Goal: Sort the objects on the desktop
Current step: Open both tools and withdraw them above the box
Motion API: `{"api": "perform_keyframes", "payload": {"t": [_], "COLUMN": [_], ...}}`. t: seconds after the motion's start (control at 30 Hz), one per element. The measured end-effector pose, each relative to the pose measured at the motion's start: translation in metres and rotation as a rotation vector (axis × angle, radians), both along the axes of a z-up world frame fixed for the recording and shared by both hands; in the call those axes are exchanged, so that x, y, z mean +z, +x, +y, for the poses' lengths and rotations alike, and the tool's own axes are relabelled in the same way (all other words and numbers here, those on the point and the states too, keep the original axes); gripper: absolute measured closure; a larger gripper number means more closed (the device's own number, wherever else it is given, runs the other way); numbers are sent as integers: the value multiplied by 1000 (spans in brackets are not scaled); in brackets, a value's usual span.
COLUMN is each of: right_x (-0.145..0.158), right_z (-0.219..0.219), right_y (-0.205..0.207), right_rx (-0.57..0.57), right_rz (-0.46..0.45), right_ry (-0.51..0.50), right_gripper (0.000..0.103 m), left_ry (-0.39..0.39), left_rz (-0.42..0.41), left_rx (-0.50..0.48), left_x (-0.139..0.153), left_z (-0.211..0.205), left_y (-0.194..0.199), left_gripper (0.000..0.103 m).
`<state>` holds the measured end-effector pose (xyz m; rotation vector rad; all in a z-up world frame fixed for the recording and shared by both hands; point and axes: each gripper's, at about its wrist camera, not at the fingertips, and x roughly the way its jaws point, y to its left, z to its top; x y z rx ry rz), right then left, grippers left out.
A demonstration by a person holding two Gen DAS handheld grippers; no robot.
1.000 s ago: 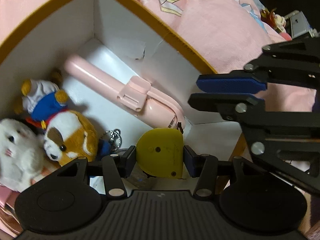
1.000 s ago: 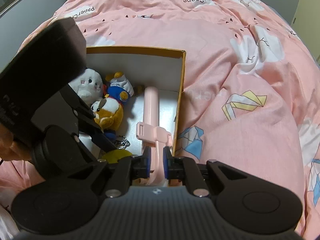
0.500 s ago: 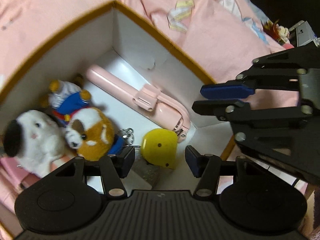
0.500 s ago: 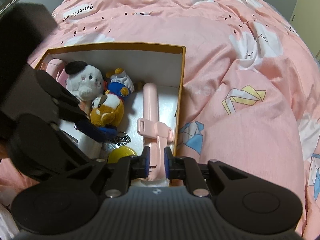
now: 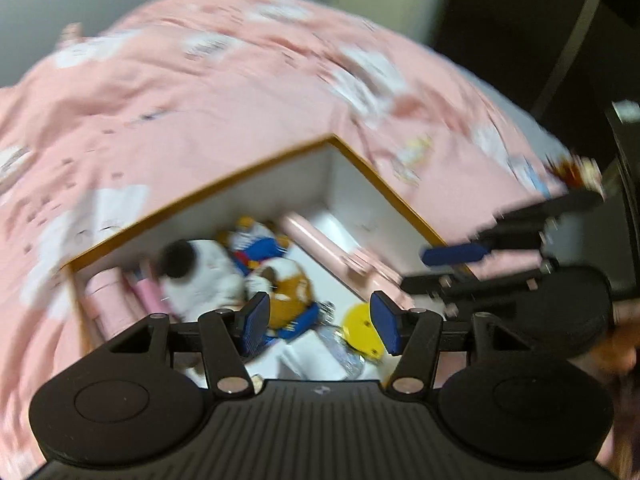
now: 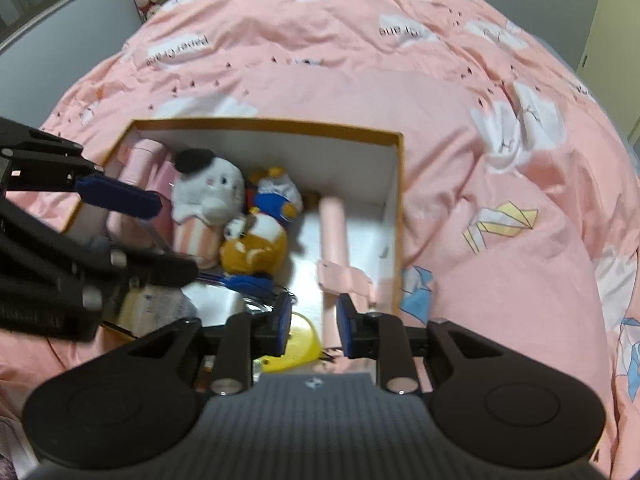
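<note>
An open box (image 6: 394, 184) with an orange rim and white walls sits on a bed under a pink quilt (image 6: 460, 80). The left tool (image 5: 320, 326) hangs above the box with its blue pads spread wide and nothing between them; that view is smeared with motion. Below it lies a yellow disc-shaped thing (image 5: 360, 328) on the box floor. The right tool (image 6: 312, 326) is at the box's 6 o'clock edge, its jaws opening, and the long pink device (image 6: 334, 236) lies between the pads without being pressed. That device runs along the box wall at 3 o'clock. At 11 o'clock inside the box are a white plush (image 6: 210, 188), a blue-and-white plush (image 6: 276, 196) and a brown plush (image 6: 256, 248), huddled together and touching.
</note>
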<state>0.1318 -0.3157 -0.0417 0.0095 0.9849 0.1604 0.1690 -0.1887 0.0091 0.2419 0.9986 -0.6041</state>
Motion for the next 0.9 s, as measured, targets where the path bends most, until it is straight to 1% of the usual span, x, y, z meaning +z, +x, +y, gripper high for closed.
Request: {"api": "perform_keyframes", "payload": {"t": [0.03,0.13,0.27,0.3,0.37,0.43,0.47,0.5,0.6,0.83,0.9], "right_x": [1,2,0,-1,-4,-6,-8,-10,-17,-26,-28], "right_z": [4,16,27,29,31,32,34,35,41,46,48], "right_y": [-3,-11,-20,-22,-25,-29,-32,-34,-42,-51,-54], "right_rx": [0,0,-4,-13,-37,-65,-76,-81,-108,-139,-145], "right_rz": [-14,-50,-89,-97,-103,-104,-109,-116,-139,-163,-179], "right_ry": [3,2,8,10,25,47,54,53,33,24,16], "right_gripper": [71,69,65,65,64,61,58,57,56,53,52], "left_ry": [-19,-56,-108,-110,-84,-60,-50,-43,-54,-57,-48], "left_rz": [-21,-78,-114,-121,-142,-157,-159,-154,-136,-156,-155], "left_rx": [35,130,243,259,295,321,335,347,373,407,402], "left_x": [2,2,-4,-4,-9,-14,-17,-20,-29,-41,-45], "left_z": [8,28,52,56,59,61,62,62,64,63,62], "left_y": [-3,-13,-30,-35,-42,-49,-51,-53,-59,-66,-66], "left_gripper": [38,38,37,37,37,37,37,37,37,37,37]}}
